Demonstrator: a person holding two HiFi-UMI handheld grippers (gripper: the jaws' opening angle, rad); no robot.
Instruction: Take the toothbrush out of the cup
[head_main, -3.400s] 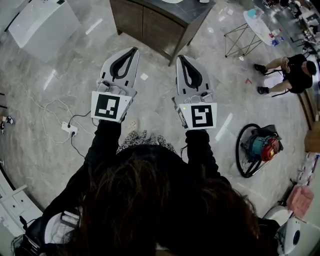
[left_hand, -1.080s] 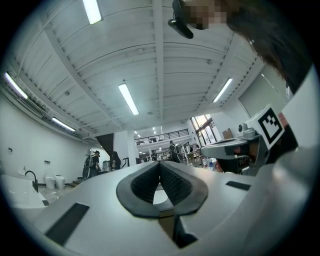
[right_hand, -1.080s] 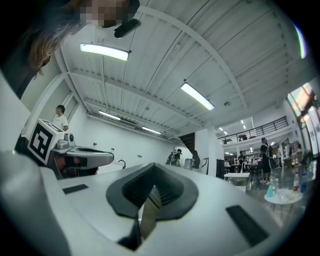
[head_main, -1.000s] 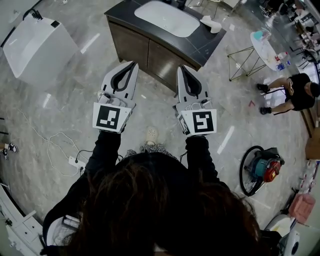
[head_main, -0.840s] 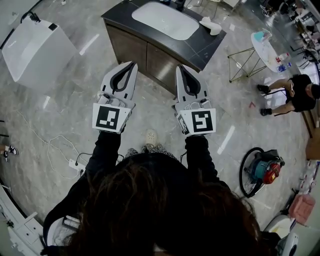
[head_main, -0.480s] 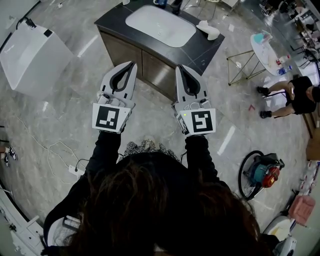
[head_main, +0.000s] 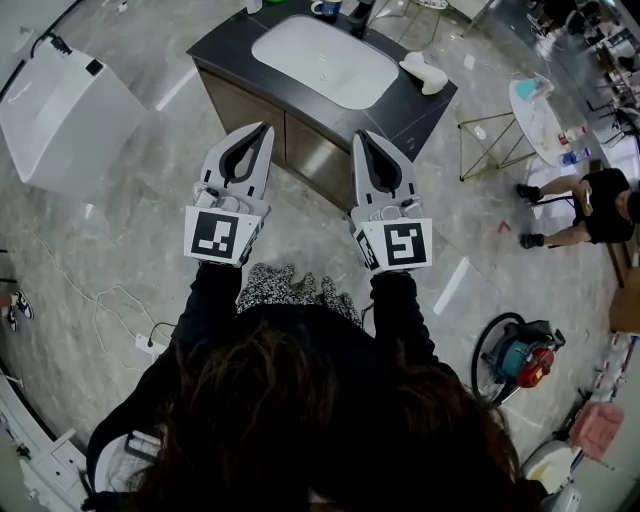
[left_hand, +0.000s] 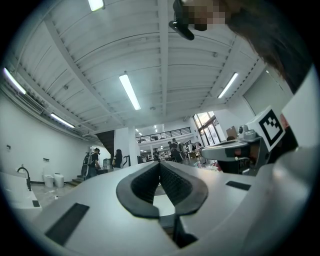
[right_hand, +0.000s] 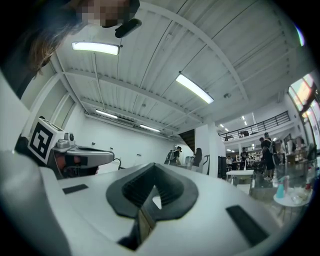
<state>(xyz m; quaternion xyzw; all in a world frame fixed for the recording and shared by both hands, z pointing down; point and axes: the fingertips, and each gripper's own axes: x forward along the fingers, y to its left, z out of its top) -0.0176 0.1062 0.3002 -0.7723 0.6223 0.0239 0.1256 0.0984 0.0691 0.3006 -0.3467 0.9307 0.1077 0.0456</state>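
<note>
Looking steeply down from the head camera, a person in dark sleeves held two white grippers side by side, roughly level, over a grey marbled floor (head_main: 110, 250). On the left gripper (head_main: 266, 127) the jaws were fully together with nothing between them; its own view showed the ribbed black pads (left_hand: 145, 182) meeting at the tip. The right gripper (head_main: 358, 134) was the same – jaws closed, holding nothing.

Ahead of both tips stood a dark cabinet (head_main: 250, 110) with a white basin (head_main: 325, 60) set into its top. The cup (head_main: 325, 7) sat on the counter behind the basin, cut off by the top edge of the view and well apart from both grippers. The toothbrush was too small to make out there.

To the left of the cabinet stood a white box-shaped unit (head_main: 60, 95). Far right, a seated person (head_main: 590, 200) in black, and nearer, a red and teal machine (head_main: 522, 352) lay on the floor
</note>
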